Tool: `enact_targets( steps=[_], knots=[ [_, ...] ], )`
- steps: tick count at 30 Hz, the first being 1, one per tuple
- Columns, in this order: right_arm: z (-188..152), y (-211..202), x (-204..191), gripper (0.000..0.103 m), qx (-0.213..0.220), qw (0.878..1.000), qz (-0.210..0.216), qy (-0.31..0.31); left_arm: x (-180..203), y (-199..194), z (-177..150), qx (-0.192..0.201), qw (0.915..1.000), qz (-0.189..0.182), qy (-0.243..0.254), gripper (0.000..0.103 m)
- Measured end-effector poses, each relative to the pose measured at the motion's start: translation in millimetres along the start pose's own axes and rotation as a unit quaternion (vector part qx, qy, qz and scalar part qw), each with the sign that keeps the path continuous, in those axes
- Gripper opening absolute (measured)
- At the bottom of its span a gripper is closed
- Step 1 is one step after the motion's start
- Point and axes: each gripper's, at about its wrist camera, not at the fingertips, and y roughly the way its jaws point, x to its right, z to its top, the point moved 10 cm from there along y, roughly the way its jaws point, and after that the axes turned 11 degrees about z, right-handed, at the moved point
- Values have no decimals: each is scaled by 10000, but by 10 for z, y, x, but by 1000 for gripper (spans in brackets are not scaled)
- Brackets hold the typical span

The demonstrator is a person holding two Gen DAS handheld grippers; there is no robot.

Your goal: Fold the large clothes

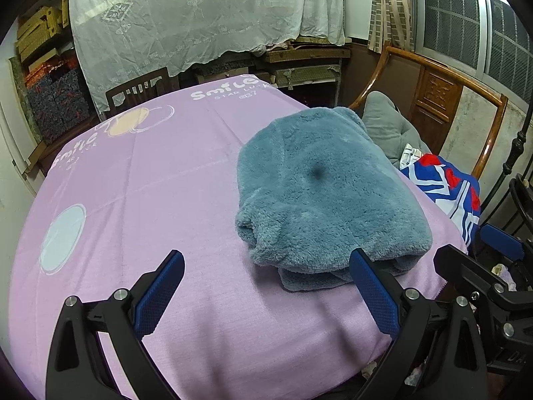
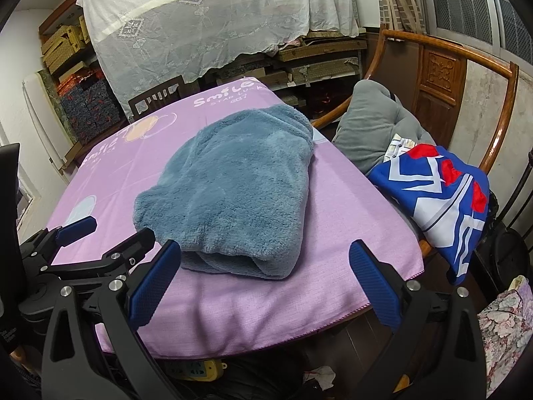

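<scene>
A fluffy grey-blue garment lies folded into a thick bundle on the pink cloth-covered table, toward its right side. In the right wrist view the same garment sits just ahead and left of centre. My left gripper is open near the table's front edge, its right finger close to the bundle's near edge, nothing between its blue pads. My right gripper is also open, hovering at the front edge just short of the bundle. Neither touches the fabric. The right gripper shows at the right in the left wrist view.
A blue, white and red garment and a grey cushion rest on a wooden chair right of the table. Behind the table stand another chair, shelves of boxes and a white lace sheet. Floral fabric lies lower right.
</scene>
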Motion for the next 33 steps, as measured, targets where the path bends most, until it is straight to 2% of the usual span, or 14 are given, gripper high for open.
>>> enact_targets(
  steps=[33],
  knots=[
    [18, 1, -16, 98, 40, 10000, -27, -24, -23, -81, 58, 141, 9999, 21, -20, 100]
  ],
)
